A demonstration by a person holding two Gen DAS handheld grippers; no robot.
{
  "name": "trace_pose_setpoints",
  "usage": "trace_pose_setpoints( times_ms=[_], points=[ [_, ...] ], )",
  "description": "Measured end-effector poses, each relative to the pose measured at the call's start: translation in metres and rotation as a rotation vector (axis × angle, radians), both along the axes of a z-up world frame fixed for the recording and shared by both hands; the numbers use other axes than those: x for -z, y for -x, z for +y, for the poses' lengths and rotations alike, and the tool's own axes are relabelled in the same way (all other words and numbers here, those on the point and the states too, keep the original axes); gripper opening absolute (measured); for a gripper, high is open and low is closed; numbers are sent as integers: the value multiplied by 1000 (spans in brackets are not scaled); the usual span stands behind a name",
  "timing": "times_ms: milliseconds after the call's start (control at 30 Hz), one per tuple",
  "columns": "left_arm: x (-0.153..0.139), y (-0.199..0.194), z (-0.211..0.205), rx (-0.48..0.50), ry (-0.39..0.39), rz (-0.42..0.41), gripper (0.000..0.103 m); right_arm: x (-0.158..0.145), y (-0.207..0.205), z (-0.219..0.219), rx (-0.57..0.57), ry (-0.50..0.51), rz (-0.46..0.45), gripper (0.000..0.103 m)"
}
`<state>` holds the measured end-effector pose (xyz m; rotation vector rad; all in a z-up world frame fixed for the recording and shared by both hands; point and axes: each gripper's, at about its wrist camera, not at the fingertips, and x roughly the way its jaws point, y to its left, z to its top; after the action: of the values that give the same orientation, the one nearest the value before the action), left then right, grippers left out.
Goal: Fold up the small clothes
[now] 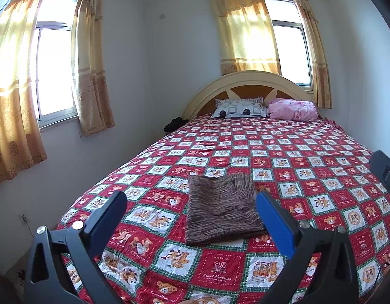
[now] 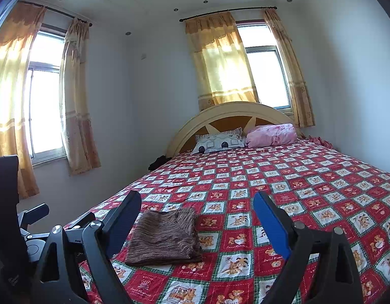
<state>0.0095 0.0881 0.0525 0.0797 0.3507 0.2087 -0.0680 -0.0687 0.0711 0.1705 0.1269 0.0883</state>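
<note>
A wide bed is filling most of both views, and a red patchwork bedspread printed with small bear squares and green check borders is lying flat over it. At the 12 o'clock end, an arched cream headboard with an orange sunburst panel is rising against the pale wall. Two pillows are leaning against it: a white patterned pillow and, just beside it toward 1 o'clock, a crumpled pink pillow. Thin yellow-orange curtains are hanging from dark rods at two sunlit windows, one behind the headboard and one at 10 o'clock.

The folded brown garment, a knit with fine horizontal stripes, is resting on the bedspread near the foot of the bed in a rough rectangle with a layered upper right corner.

The left gripper is hovering over the foot of the bed with its fingers spread wide, pinching nothing; the garment is showing between them. The right gripper is hanging likewise, its fingers spread and empty, with the garment lying at 7 o'clock by its dark finger. Its other finger is showing a textured blue pad.
</note>
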Motion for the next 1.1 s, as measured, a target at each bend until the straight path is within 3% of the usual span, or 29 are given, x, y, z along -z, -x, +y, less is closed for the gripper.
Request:
trace_pose_setpoints(
  times_ms=[1100],
  points=[
    [-2,-2,-2,-14,-11,-5,103,4,5,2,4,9,-11,91]
  ],
)
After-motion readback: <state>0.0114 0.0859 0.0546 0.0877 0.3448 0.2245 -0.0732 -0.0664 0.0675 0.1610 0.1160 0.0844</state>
